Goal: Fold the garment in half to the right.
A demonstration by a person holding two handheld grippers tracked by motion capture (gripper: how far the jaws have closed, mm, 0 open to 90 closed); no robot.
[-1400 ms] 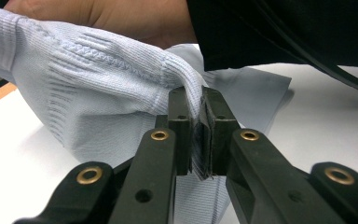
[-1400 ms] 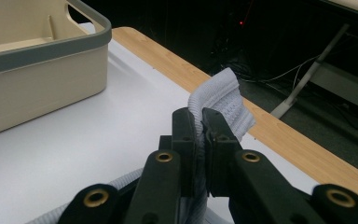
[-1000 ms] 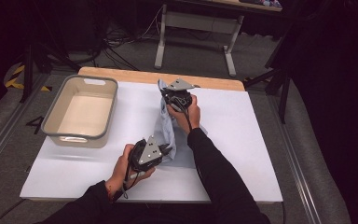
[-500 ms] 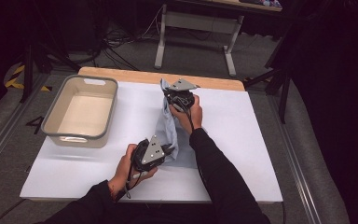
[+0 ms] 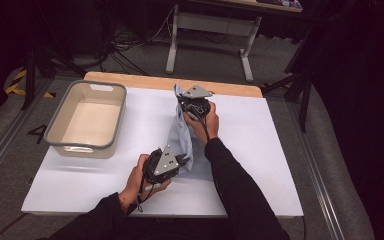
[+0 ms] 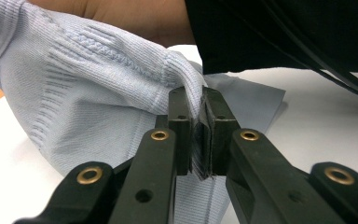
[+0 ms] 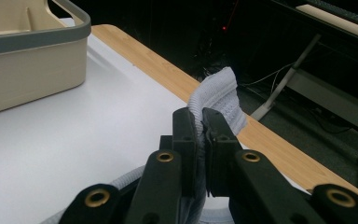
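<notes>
**Cloth stretched between two grippers over the white worktop**

The room is dark, with cables and a metal stand on the floor behind a white worktop (image 5: 105, 190) that has a wooden strip at its far edge. A beige bin (image 5: 87, 119) stands on the left part of the worktop, and it holds nothing.

The pale blue knitted cloth (image 5: 181, 140) lies near the middle, between the two hands. The right gripper (image 5: 196, 102) is at the far end of the cloth; in the right gripper view its jaws are pressed together on a ribbed edge (image 7: 216, 100) that stands up above them. The left gripper (image 5: 167, 162) is at the near end, and in the left gripper view its jaws pinch a fold of the same cloth (image 6: 88, 93).

Compared with one second ago, the left gripper has moved a little to the right and onto the near edge of the cloth, while the right gripper kept its place. I judge that both ends are now held, so the cloth can probably be lifted, perhaps to be folded or carried to the bin.
</notes>
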